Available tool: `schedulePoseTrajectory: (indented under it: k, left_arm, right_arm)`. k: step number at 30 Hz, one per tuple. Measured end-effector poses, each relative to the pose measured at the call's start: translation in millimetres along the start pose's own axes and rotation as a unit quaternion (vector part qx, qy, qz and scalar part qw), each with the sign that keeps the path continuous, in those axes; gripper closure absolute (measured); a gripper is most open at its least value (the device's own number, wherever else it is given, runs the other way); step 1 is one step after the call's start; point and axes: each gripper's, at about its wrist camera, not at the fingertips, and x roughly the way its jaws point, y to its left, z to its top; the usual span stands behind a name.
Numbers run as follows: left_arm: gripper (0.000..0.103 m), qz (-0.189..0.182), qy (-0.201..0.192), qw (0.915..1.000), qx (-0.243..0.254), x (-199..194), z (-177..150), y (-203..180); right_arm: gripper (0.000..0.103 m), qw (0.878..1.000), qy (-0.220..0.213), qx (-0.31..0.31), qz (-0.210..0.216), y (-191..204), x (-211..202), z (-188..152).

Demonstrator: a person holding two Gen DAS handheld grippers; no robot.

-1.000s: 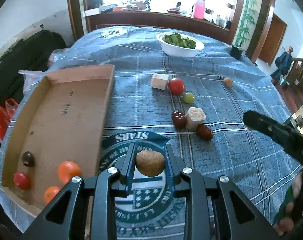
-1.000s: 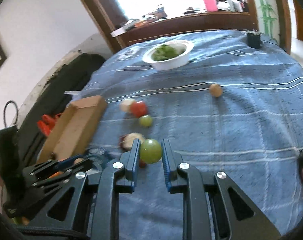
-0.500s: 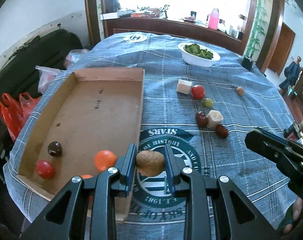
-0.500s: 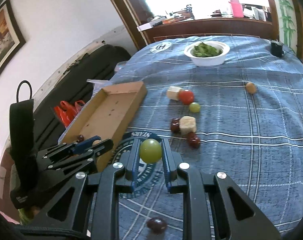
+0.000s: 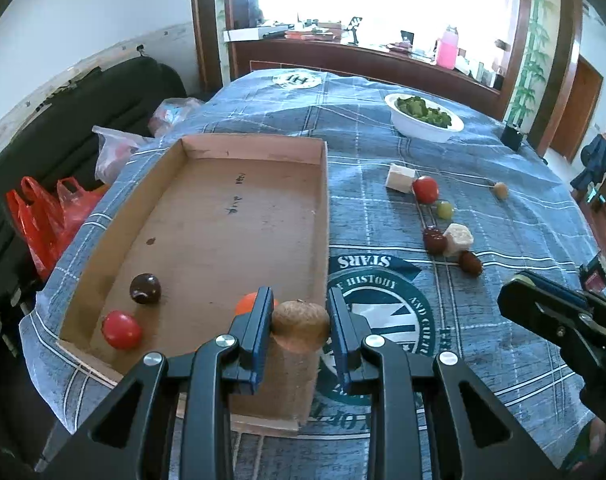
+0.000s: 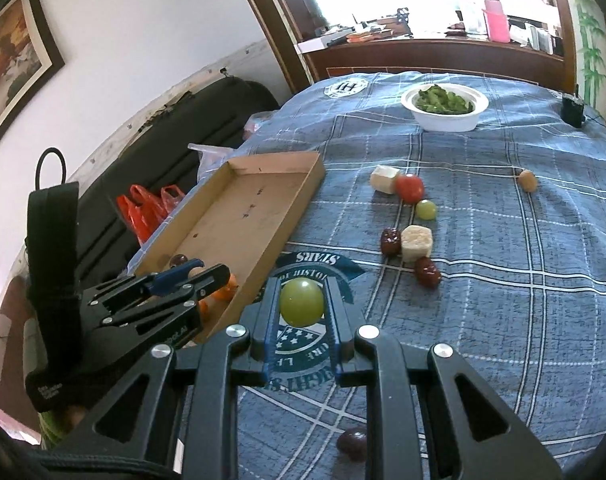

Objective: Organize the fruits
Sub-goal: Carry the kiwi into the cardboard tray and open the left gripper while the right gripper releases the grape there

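Partway: cardboard tray point(image 5: 207, 220) at frame left holds a few fruits, including a red tomato point(image 5: 121, 330) and a dark fruit point(image 5: 145, 288). Several lie loose on the surface point(image 6: 543, 280), center-right. Left gripper point(image 5: 300, 322) clamps a brown fruit point(image 5: 301, 320) above the tray's right wall; right gripper point(image 6: 301, 305) clamps a green grape point(image 6: 301, 301), right of the tray.

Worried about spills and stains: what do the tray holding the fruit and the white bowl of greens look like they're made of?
The tray looks like plain brown cardboard: matte, unfinished, with raw cut edges and small dark marks on its floor, so it would likely soak up liquid. The white bowl has a smooth, even rim; whether it is plastic, foam or ceramic cannot be told from here.
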Motion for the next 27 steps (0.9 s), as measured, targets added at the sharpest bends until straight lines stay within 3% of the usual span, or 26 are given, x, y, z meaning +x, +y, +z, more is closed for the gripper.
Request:
schedulePoseTrajectory:
  k: [27]
  left_arm:
    - [0.076,0.002,0.017,0.9997,-0.018,15.2,-4.2,23.9]
  right_arm:
    - [0.080,0.999,0.024,-0.019,0.007,21.7,23.0,-3.3]
